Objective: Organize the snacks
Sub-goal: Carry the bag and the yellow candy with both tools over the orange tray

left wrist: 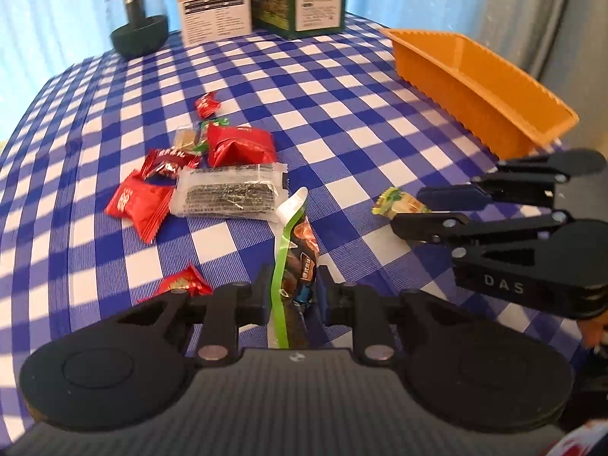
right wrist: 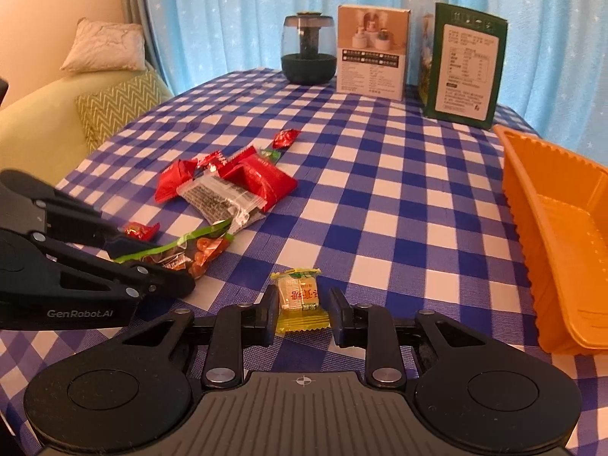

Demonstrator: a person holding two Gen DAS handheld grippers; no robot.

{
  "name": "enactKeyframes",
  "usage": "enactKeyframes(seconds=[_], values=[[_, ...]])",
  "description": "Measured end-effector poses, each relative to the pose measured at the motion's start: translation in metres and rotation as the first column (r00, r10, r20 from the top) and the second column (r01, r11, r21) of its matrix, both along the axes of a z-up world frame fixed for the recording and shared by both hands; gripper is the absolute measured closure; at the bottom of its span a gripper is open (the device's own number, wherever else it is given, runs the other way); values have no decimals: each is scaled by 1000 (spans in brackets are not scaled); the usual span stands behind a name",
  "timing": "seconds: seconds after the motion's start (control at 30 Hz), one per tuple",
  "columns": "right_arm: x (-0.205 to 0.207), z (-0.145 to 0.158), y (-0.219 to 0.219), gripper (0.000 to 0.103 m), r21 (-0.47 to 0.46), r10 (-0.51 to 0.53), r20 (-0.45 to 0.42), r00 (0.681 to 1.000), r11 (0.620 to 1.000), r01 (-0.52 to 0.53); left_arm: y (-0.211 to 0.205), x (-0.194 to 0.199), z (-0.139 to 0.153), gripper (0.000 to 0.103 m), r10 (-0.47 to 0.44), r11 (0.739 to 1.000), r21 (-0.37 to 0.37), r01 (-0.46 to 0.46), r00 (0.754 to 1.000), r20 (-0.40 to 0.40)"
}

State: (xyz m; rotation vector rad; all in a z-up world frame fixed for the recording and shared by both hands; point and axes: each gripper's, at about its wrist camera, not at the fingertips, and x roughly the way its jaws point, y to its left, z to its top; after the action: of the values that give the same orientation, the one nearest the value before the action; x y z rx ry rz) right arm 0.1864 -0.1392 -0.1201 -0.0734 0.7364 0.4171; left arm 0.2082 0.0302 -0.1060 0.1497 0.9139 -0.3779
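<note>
My left gripper (left wrist: 292,277) is shut on a green-edged packet of nuts (left wrist: 300,250), which stands up between its fingers just above the checked cloth. The right wrist view shows that gripper (right wrist: 157,266) low at the left with the packet (right wrist: 205,249) sticking out of its tips. My right gripper (right wrist: 303,296) is shut on a small yellow candy (right wrist: 298,292) lying on the cloth. In the left wrist view the right gripper (left wrist: 407,209) pinches the candy (left wrist: 395,199) from the right. An orange tray (left wrist: 475,87) (right wrist: 532,228) stands at the right, nothing visible inside it.
A pile of red snack packets (left wrist: 239,144) (right wrist: 262,180) and a clear-wrapped dark bar (left wrist: 228,193) (right wrist: 224,201) lies left of centre. At the far edge stand a glass jar (right wrist: 308,51), a beige box (right wrist: 372,53) and a green box (right wrist: 463,64). A sofa (right wrist: 38,125) lies beyond the table's left edge.
</note>
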Motion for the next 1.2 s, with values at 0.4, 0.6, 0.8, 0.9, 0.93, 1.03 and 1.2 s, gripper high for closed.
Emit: enactKeyframes(seconds=[0.4, 0.6, 0.8, 0.9, 0.93, 1.03, 1.2], values=[[-21, 26, -27, 75, 13, -67, 54, 996, 998, 67, -12, -21, 22, 84, 120, 987, -111, -120, 993, -1], [-31, 43, -50, 75, 38, -124, 89, 988, 992, 121, -35, -24, 40, 84, 115, 980, -165, -112, 993, 12], [-35, 65, -85, 75, 68, -206, 136, 969, 978, 199, -72, -19, 59, 83, 90, 976, -203, -78, 995, 49], [-31, 75, -108, 75, 70, -255, 159, 954, 966, 247, -93, -12, 68, 83, 72, 974, -220, -55, 995, 67], [-30, 77, -116, 75, 69, -273, 166, 947, 962, 265, -101, -9, 71, 84, 64, 973, -226, -46, 995, 73], [-23, 84, -143, 75, 71, -333, 180, 926, 943, 325, -124, -2, 79, 84, 46, 969, -245, -24, 995, 87], [-12, 87, -186, 75, 91, -417, 191, 889, 909, 407, -162, 13, 84, 84, 5, 962, -271, 23, 995, 101]])
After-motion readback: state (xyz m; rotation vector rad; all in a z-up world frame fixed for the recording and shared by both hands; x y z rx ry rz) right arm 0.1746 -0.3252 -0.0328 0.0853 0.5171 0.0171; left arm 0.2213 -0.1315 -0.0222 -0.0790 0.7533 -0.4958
